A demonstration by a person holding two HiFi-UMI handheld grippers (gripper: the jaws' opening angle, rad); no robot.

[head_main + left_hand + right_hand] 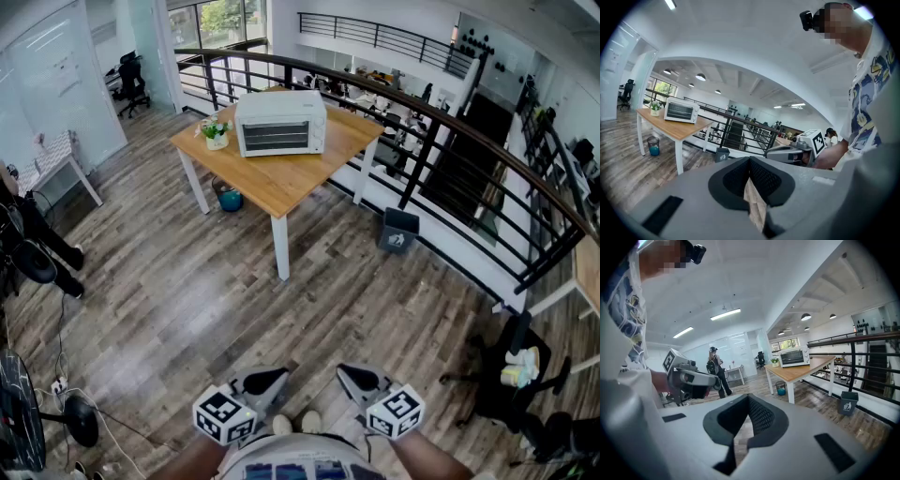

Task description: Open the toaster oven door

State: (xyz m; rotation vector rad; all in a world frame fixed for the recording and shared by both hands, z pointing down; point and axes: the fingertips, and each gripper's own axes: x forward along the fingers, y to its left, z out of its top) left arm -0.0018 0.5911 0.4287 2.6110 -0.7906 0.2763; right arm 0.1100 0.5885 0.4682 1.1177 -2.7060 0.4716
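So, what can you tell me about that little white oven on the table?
The toaster oven is a white box with a dark glass door across most of its front and a strip of controls at the front's right end. The door is shut. It stands upright near the far side of a wooden table, with a potted plant close beside it. Nothing but the table seems to touch it.

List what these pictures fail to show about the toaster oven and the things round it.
- Toaster oven door handle and controls: too small and far off in all three views.
- Its back: hidden by its own body in every view.
- Blue bin contents: in the head view it sits partly under the table; too small in both gripper views.
- Small plant: too small to identify.
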